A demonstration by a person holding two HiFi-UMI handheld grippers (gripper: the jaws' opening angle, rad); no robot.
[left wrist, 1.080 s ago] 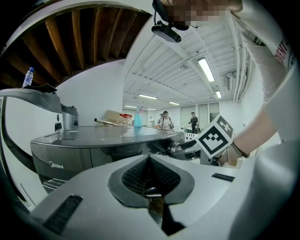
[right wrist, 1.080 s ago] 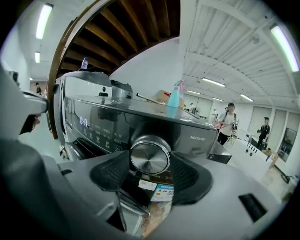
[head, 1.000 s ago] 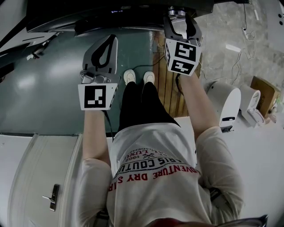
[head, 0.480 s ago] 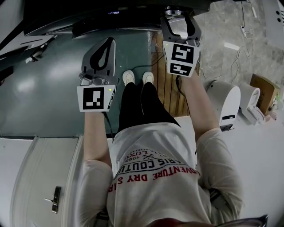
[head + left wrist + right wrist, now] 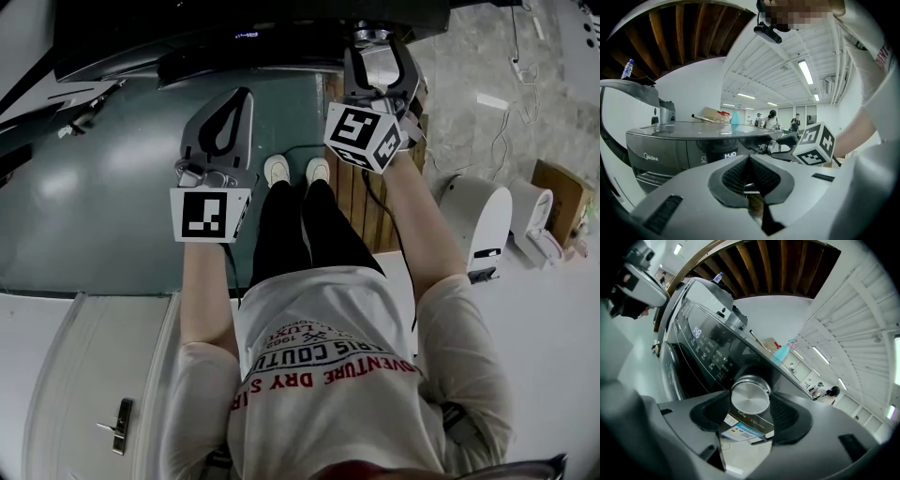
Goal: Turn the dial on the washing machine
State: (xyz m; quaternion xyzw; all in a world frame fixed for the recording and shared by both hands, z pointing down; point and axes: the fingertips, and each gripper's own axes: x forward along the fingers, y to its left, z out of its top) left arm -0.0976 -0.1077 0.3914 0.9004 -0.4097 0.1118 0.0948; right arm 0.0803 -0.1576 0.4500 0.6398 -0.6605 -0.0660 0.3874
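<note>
Between the ribbed black pads of the right gripper (image 5: pixel 749 404), the round brushed-metal dial (image 5: pixel 750 395) is being clamped at 1 o'clock in the head view, on the washing machine's (image 5: pixel 693 348) glossy dark panel. The left gripper (image 5: pixel 750 161) is hovering at 11 o'clock, clenched on nothing. Smooth green floor (image 5: pixel 103 178) is spreading toward 9 o'clock, and wooden slats (image 5: pixel 349 187) are lying beside the person's white shoes (image 5: pixel 277 169).
</note>
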